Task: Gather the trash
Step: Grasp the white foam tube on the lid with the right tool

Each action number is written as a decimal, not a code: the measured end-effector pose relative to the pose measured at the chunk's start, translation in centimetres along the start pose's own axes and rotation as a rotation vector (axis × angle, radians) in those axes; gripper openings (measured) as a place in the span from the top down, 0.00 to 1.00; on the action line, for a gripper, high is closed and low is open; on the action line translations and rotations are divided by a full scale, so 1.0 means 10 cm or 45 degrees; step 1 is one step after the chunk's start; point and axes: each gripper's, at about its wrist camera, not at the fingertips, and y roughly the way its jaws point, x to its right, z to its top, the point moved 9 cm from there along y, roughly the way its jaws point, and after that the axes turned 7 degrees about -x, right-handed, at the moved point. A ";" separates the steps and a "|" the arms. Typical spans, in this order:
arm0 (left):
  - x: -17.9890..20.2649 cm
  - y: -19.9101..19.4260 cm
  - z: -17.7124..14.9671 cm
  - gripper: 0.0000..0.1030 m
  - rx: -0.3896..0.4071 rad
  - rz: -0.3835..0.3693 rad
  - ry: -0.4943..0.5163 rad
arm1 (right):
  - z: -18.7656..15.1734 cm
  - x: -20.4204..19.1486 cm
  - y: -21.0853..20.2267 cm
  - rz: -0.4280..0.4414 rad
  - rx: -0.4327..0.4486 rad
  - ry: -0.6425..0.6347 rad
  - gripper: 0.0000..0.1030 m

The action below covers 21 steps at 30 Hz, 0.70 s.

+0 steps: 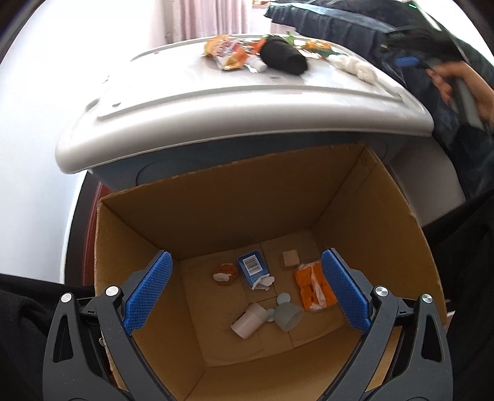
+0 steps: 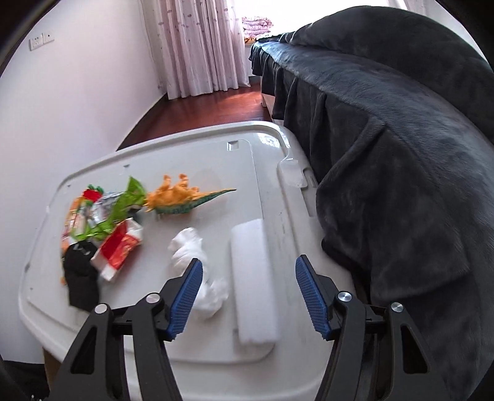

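Motion-blurred wrappers (image 2: 102, 222); tissue (image 2: 197, 262) partly hidden.

Left gripper (image 1: 247, 288): black skeletal plastic arms with triangular cut-outs, showing round silver screw heads at the pivots and wearing blue ribbed pads (image 1: 148, 293). Right gripper (image 2: 248, 297): showing identical build. Person: wearing black sleeves (image 1: 18, 324).

A home bedroom. Shown by a bed (image 2: 386, 129) draped in a dark plush blanket (image 2: 416, 200), just beside a grey plastic storage bin lid (image 2: 216, 160). Beyond the bed's far end, pale pink floor-length curtains (image 2: 197, 46) against a bright window, folded bedding (image 2: 257, 24) on the sill. Red-brown wooden floor (image 2: 203, 108) between bed and white wall (image 2: 77, 92), with a wall socket (image 2: 41, 40) high up.
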 end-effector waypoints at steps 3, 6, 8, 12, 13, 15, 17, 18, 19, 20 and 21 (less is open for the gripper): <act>0.07 0.03 -0.02 0.09 -0.010 0.003 0.039 | 0.05 -0.02 0.22 -0.063 -0.047 -0.074 0.45; 0.10 0.04 -0.04 0.08 -0.008 0.005 0.061 | 0.05 -0.04 0.40 -0.099 -0.085 -0.131 0.52; 0.10 0.03 -0.05 0.09 -0.002 0.004 0.067 | -0.04 -0.08 0.47 -0.127 -0.119 -0.186 0.52; 0.08 0.02 -0.04 0.09 0.004 -0.014 0.050 | -0.09 -0.15 0.44 -0.160 -0.102 -0.252 0.70; 0.07 0.01 -0.04 0.09 0.006 -0.016 0.044 | -0.11 -0.15 0.42 -0.202 -0.101 -0.275 0.73; 0.06 0.00 -0.04 0.09 0.009 -0.019 0.034 | -0.13 -0.17 0.36 -0.232 -0.089 -0.289 0.79; 0.03 -0.02 -0.03 0.09 0.016 -0.025 0.013 | -0.14 -0.15 0.25 -0.173 -0.085 -0.209 0.83; 0.01 -0.04 -0.01 0.09 0.016 -0.026 0.003 | -0.12 -0.14 0.11 -0.128 -0.054 -0.150 0.83; -0.01 -0.07 0.02 0.09 0.018 -0.032 -0.011 | -0.09 -0.15 -0.03 -0.091 -0.021 -0.116 0.83; -0.03 -0.11 0.07 0.09 0.025 -0.042 -0.025 | -0.06 -0.18 -0.24 -0.041 0.039 -0.082 0.83; -0.04 -0.15 0.13 0.09 0.038 -0.048 -0.037 | -0.04 -0.23 -0.44 0.005 0.100 -0.055 0.83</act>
